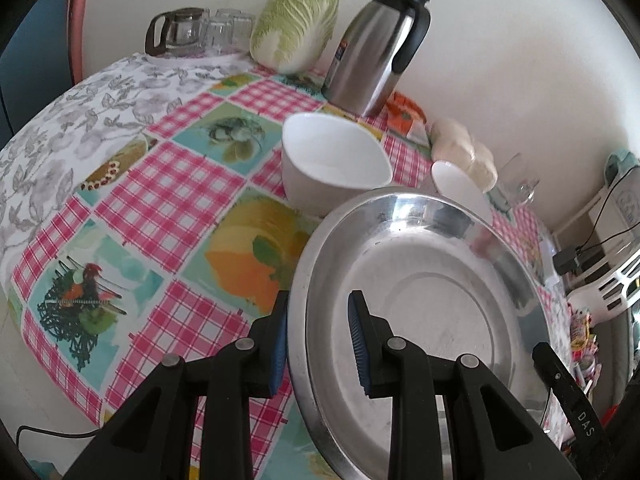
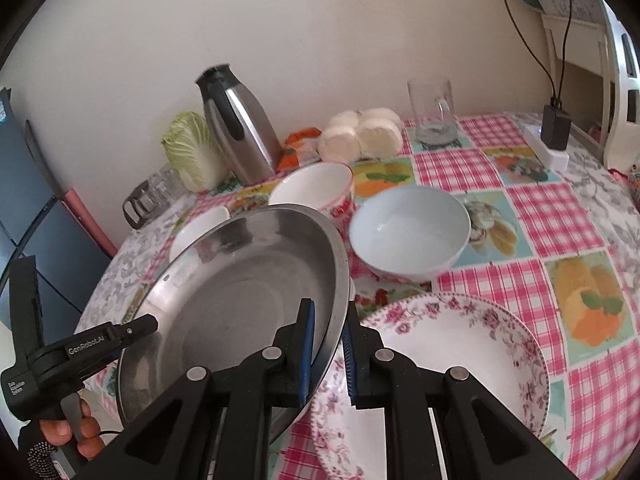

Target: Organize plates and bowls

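A steel plate [image 1: 420, 288] is held tilted above the table; it also shows in the right wrist view [image 2: 240, 280]. My left gripper [image 1: 318, 344] straddles its left rim with a gap on each side. My right gripper [image 2: 326, 352] is shut on its right rim. A floral plate [image 2: 452, 368] lies under the right gripper. A white bowl [image 1: 332, 160] stands behind the steel plate, with another white bowl [image 1: 460, 188] beyond it. In the right wrist view a pale blue bowl [image 2: 408, 232], a floral bowl [image 2: 316, 188] and a white bowl [image 2: 196, 228] stand behind the plates.
A steel thermos [image 1: 380, 40], a cabbage [image 1: 296, 24], a glass pot [image 1: 176, 32] and glasses stand at the wall. Steamed buns [image 2: 360, 132], a glass mug [image 2: 434, 112] and a power strip [image 2: 548, 148] are at the far right. The checked tablecloth [image 1: 168, 184] covers the table.
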### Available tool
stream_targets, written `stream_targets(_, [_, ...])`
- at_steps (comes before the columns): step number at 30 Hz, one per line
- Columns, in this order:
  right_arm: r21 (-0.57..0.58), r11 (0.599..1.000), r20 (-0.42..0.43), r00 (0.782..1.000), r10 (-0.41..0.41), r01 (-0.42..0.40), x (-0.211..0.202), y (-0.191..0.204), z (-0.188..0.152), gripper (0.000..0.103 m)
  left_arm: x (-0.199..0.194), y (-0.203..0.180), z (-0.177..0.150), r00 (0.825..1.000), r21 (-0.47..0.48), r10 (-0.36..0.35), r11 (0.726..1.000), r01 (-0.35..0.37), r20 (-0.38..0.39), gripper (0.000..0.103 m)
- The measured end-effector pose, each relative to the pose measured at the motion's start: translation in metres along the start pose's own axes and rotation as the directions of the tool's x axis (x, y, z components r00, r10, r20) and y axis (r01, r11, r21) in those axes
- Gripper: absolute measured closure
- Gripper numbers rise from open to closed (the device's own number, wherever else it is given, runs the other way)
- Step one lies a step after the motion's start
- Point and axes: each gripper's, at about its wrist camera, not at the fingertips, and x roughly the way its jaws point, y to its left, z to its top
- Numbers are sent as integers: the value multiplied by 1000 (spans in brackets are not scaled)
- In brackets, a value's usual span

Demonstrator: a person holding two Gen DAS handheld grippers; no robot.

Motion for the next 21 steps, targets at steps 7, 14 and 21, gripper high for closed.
stream_targets(7, [7,1000,-48,999,-15,15,17,-5,-7,89,12,5,-4,999,-4,20,1000,-20,-31,75])
stream_targets(14, [16,999,-87,996,-34,35,32,-10,-14,89,15,4,-5,999,1,14,1000,-14,-46,75])
stream_targets(21, [28,998,-92,994,-52,55,38,-16,-16,89,19,0,-6,999,31,22,999,-20,-49,75])
